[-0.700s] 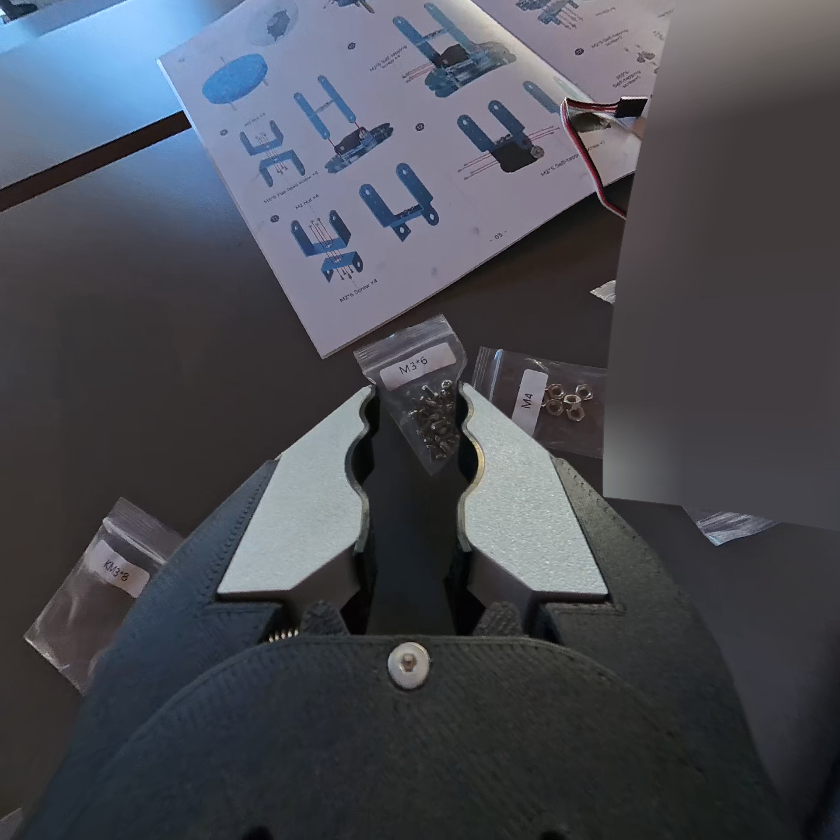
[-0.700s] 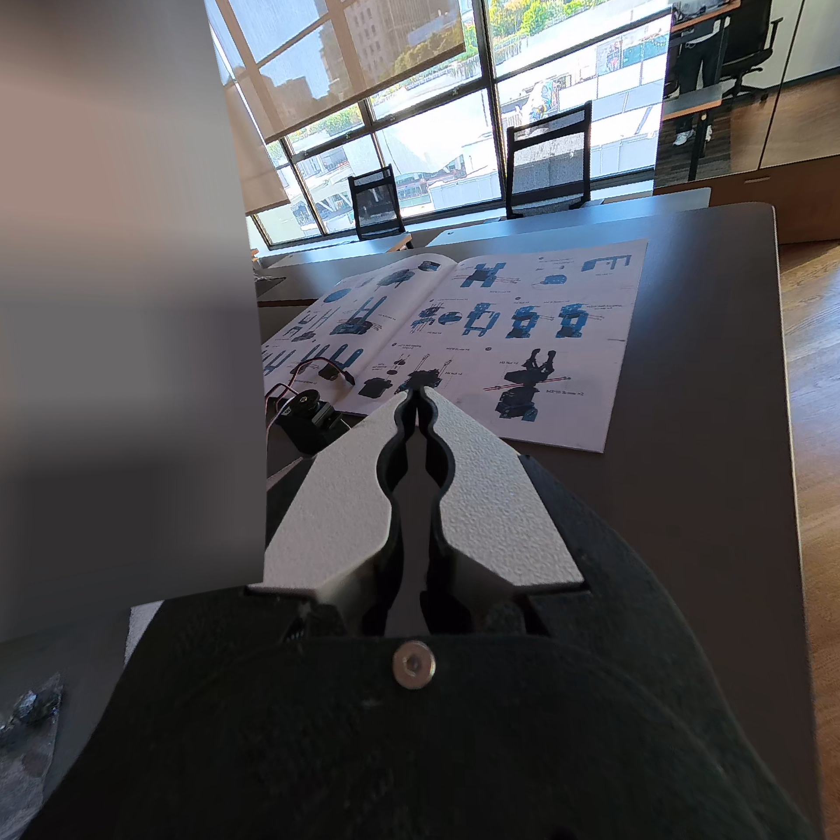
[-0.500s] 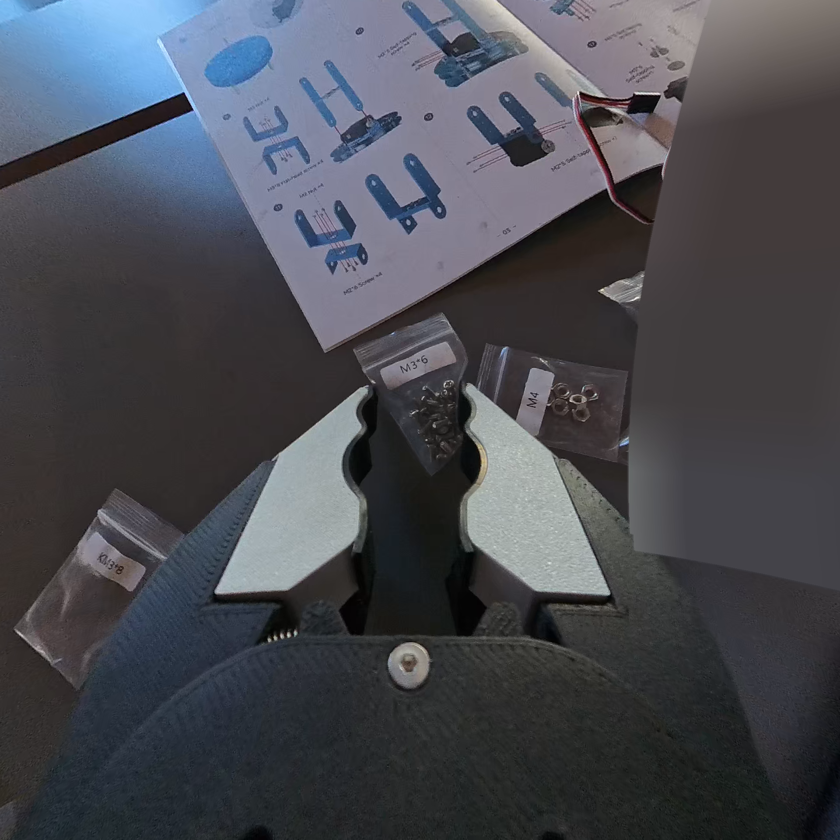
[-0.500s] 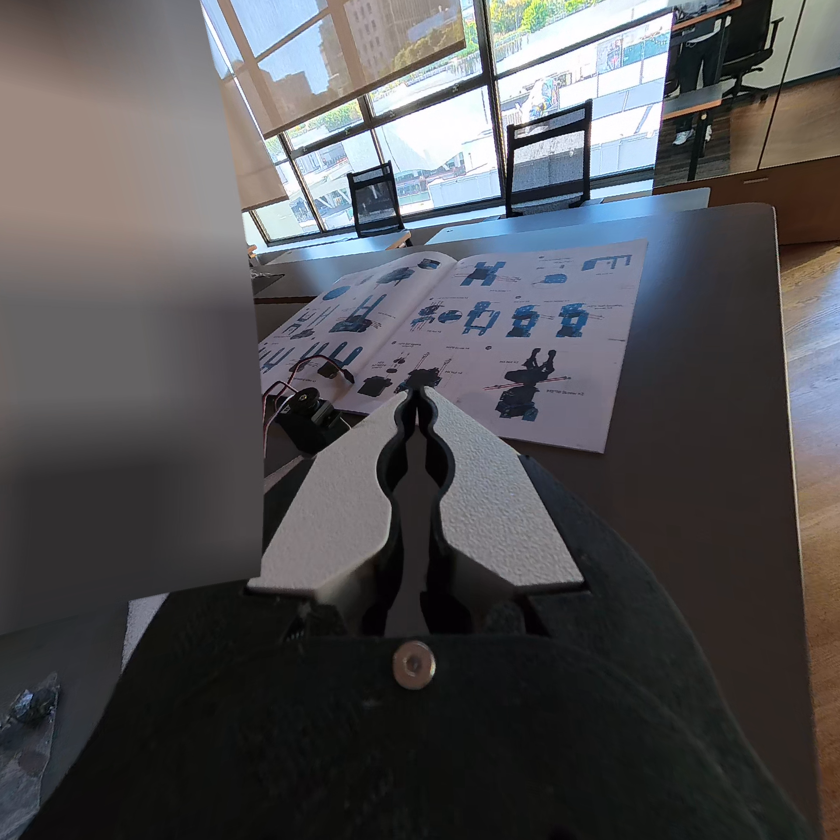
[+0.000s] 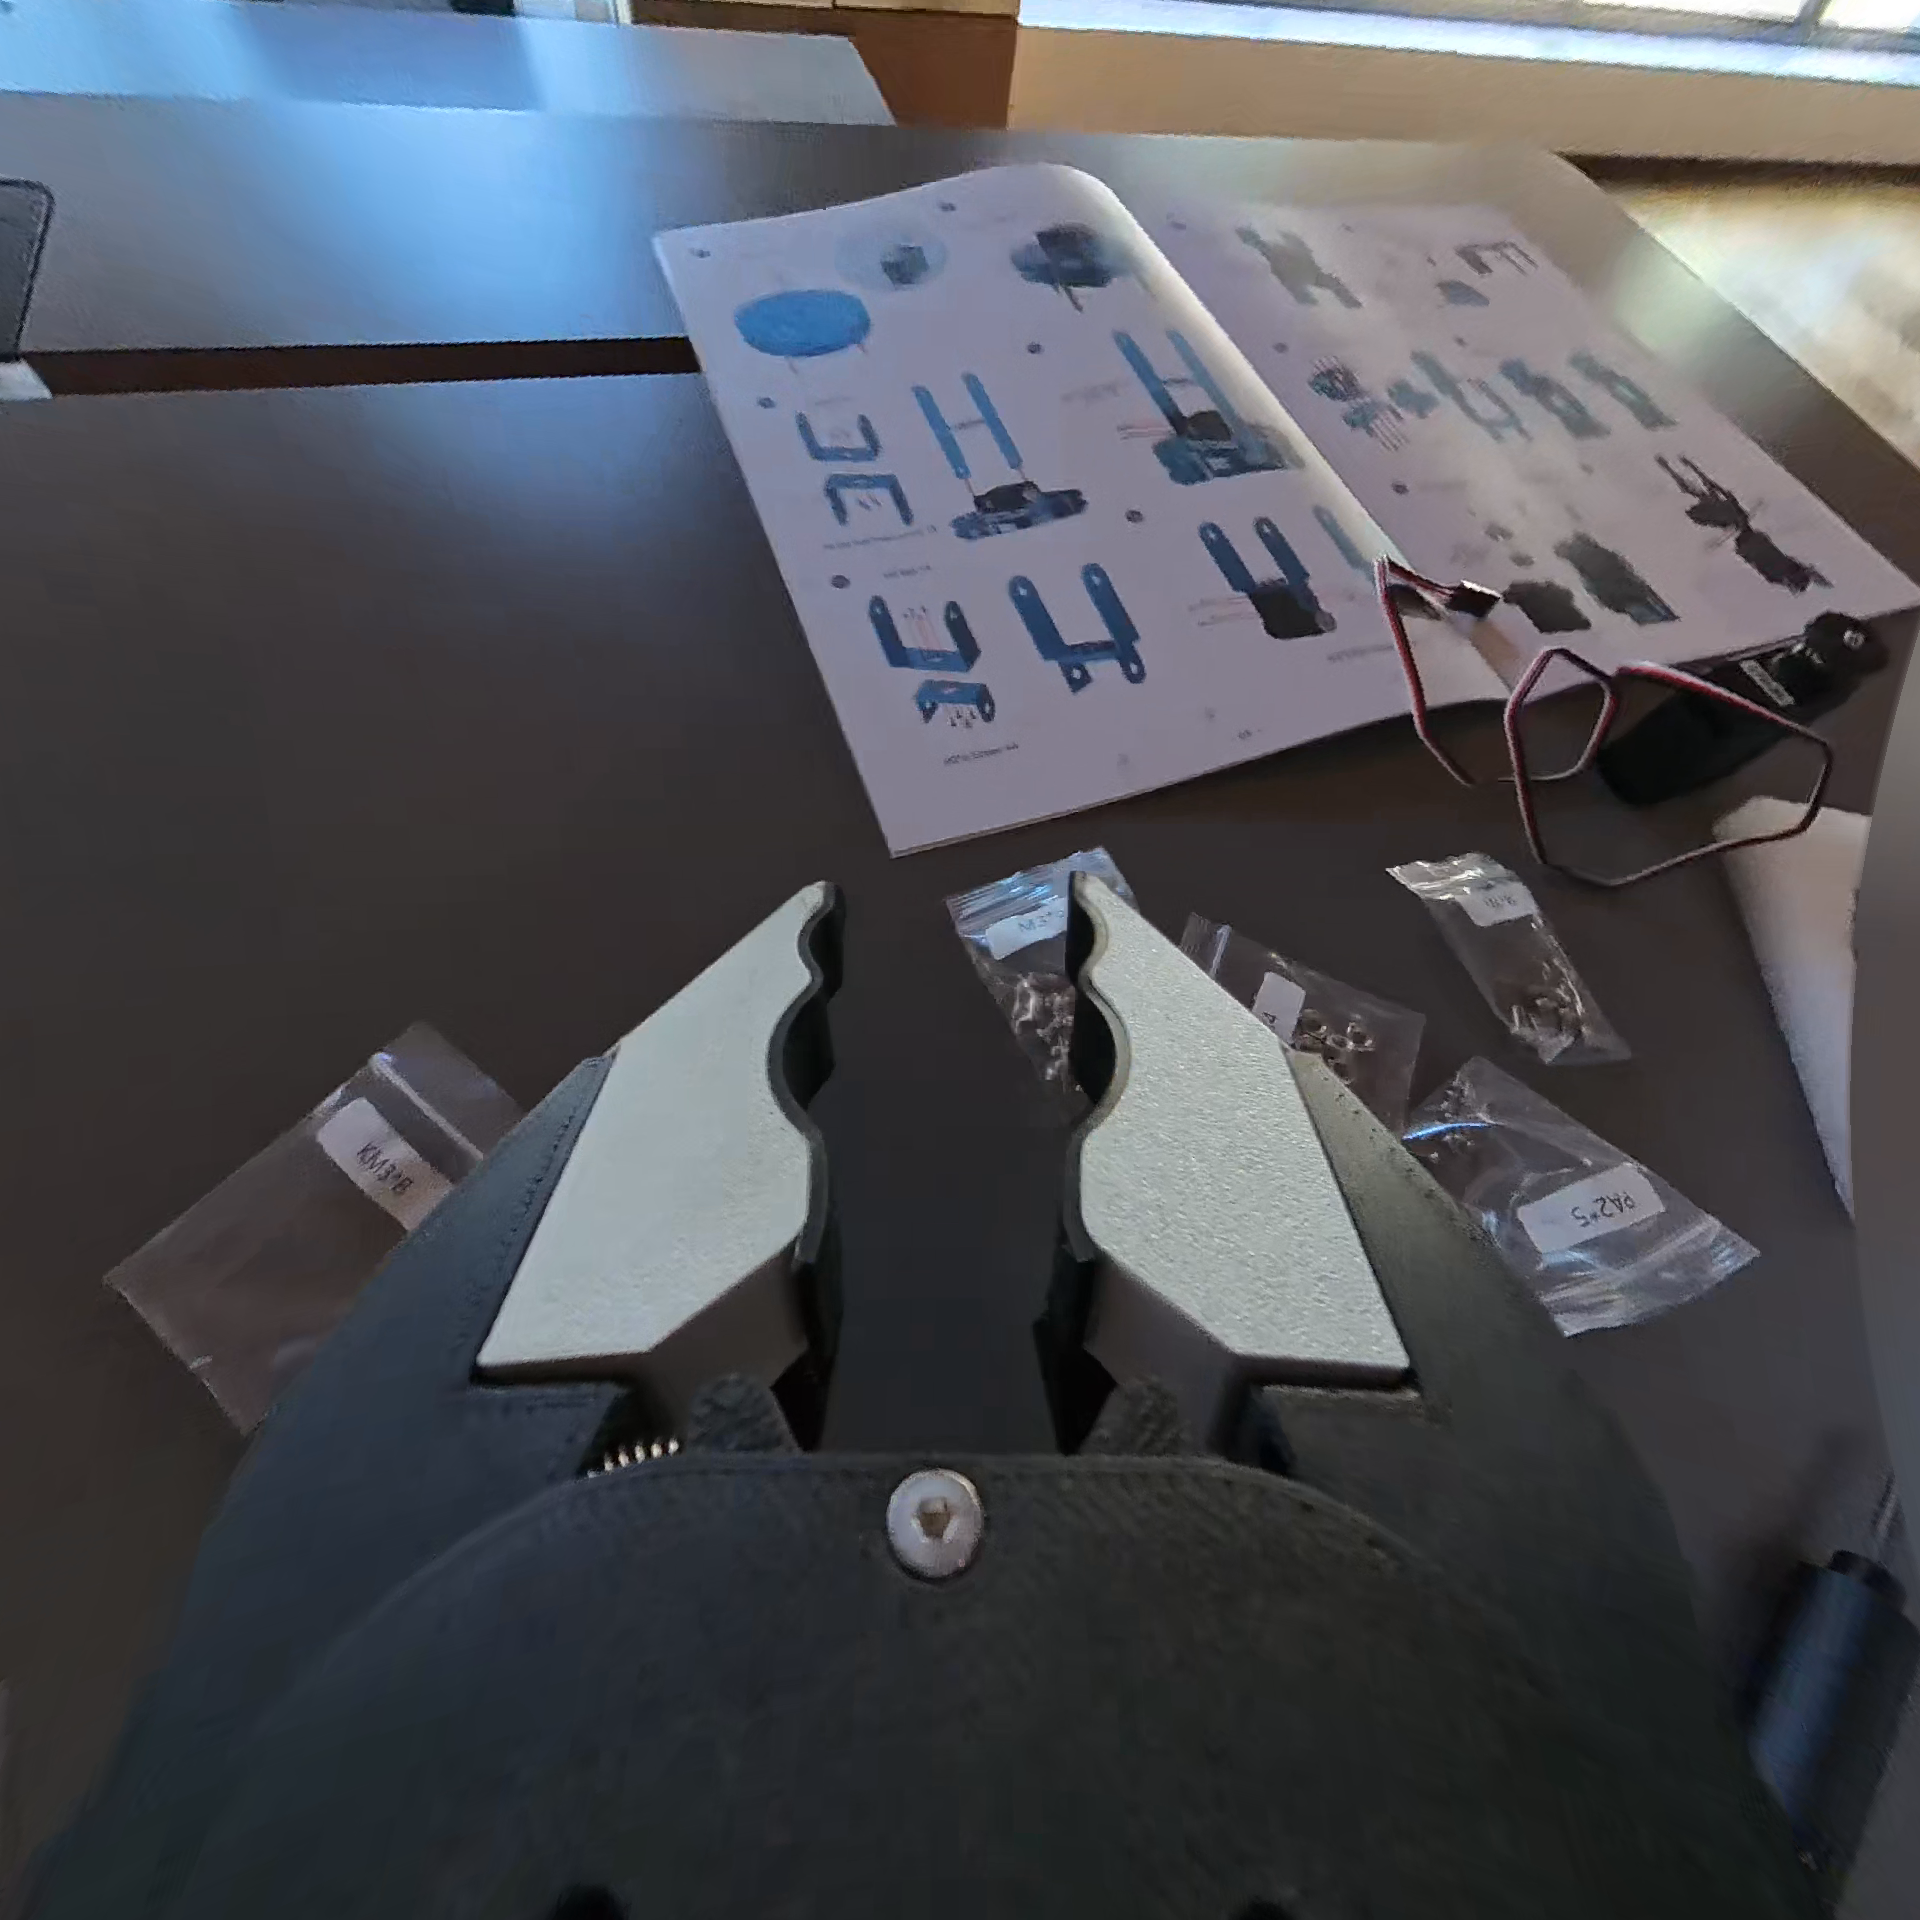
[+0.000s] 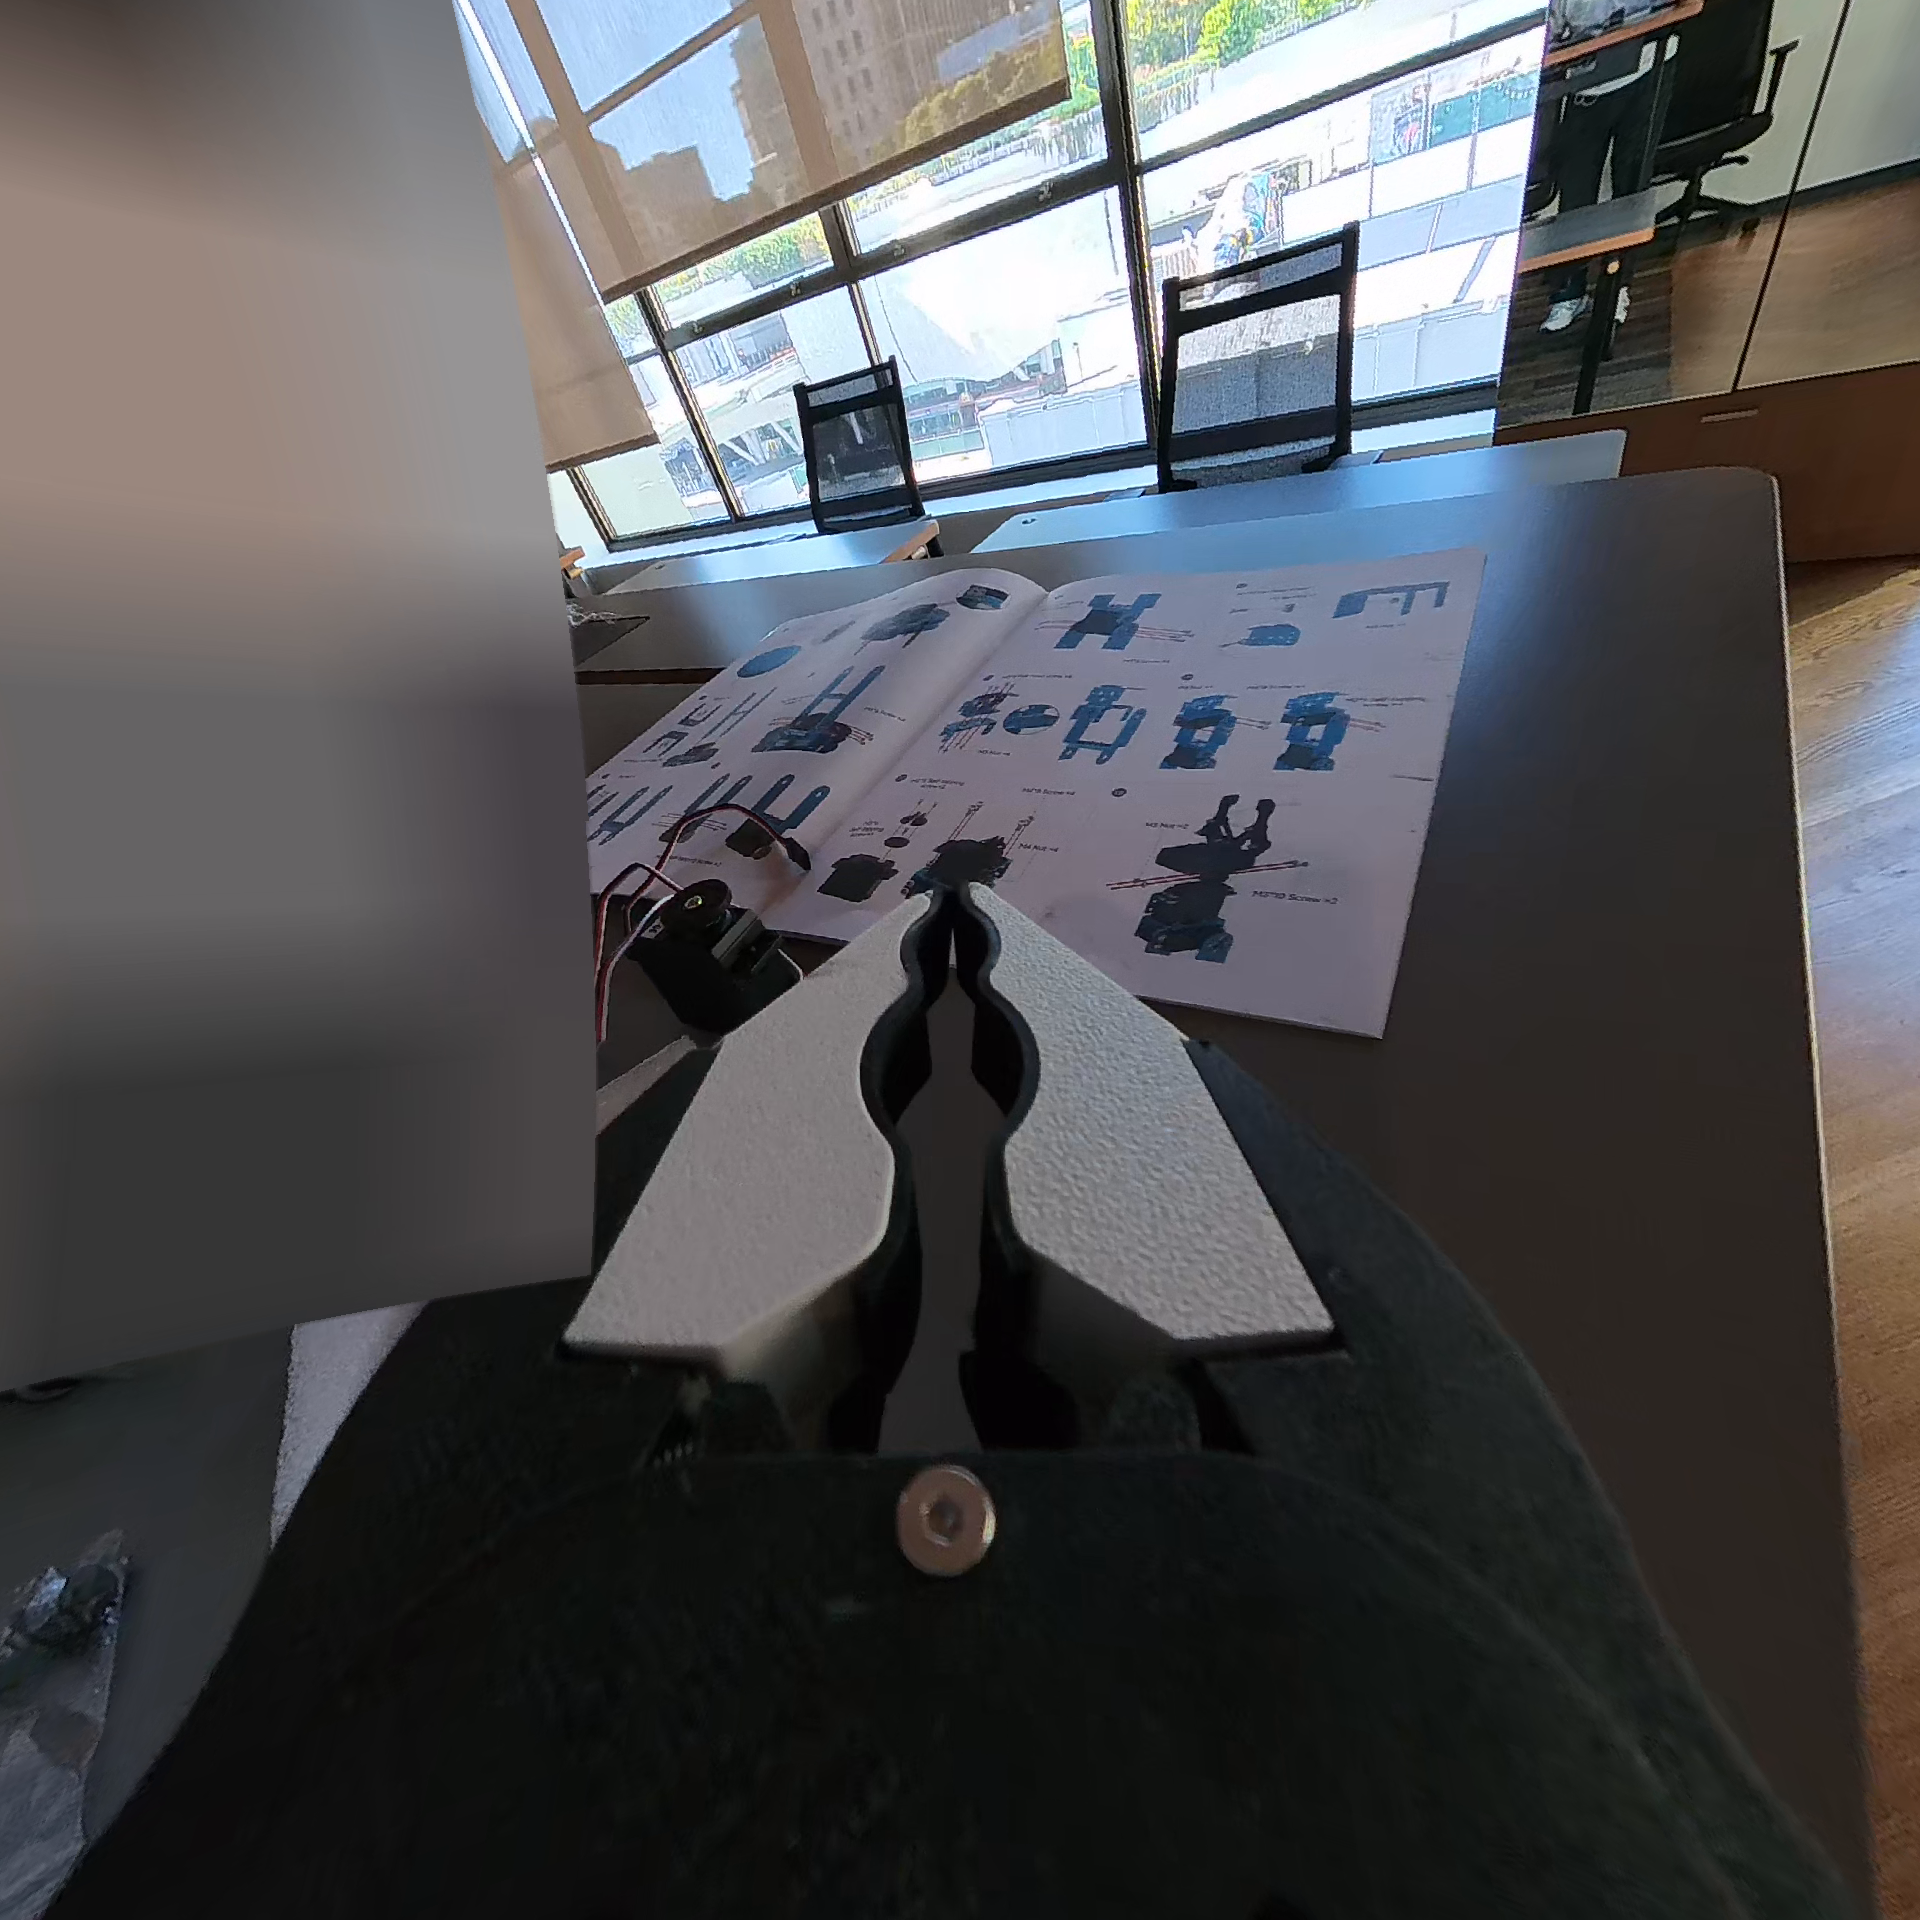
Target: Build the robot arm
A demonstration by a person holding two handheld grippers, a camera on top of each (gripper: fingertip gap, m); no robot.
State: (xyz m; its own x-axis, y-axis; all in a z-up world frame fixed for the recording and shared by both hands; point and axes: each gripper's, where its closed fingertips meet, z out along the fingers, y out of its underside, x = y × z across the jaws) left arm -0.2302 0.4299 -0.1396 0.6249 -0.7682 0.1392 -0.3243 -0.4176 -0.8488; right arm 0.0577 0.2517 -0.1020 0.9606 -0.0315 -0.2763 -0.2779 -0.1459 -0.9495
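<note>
- Fingers of the left gripper (image 5: pixel 954 904) stand spread wide, nothing between them, with bare dark table (image 5: pixel 364 675) showing in the gap at the middle of the left wrist view.
- Just past its right fingertip lies a small clear bag of screws (image 5: pixel 1023 956) with a white label, partly hidden behind that finger.
- To the right of it, in the middle right of the frame, three more clear bags lie apart from one another: a bag of nuts (image 5: pixel 1314 1013), a narrow bag (image 5: pixel 1512 961) farther back, and a larger labelled bag (image 5: pixel 1569 1210) nearer the camera.
- At the lower left, half hidden behind the gripper's black body, lies a flat labelled bag (image 5: pixel 312 1195).
- An open instruction booklet (image 5: pixel 1039 499) with blue part drawings fills the upper middle of the frame, lying flat on the table.
- At the booklet's right corner sits a black servo motor (image 5: pixel 1704 727), its red, white and dark cable (image 5: pixel 1558 727) looping over the page edge.
- Fingers of the right gripper (image 6: pixel 951 896) are pressed together at the tips, holding nothing; only the scalloped hollows behind the tips leave gaps.
- Those tips hover over the booklet's near edge in the centre of the right wrist view; the servo lies just left of them.
- Windows (image 6: pixel 987 260) and two black chairs (image 6: pixel 1257 353) fill the top of that frame.
</note>
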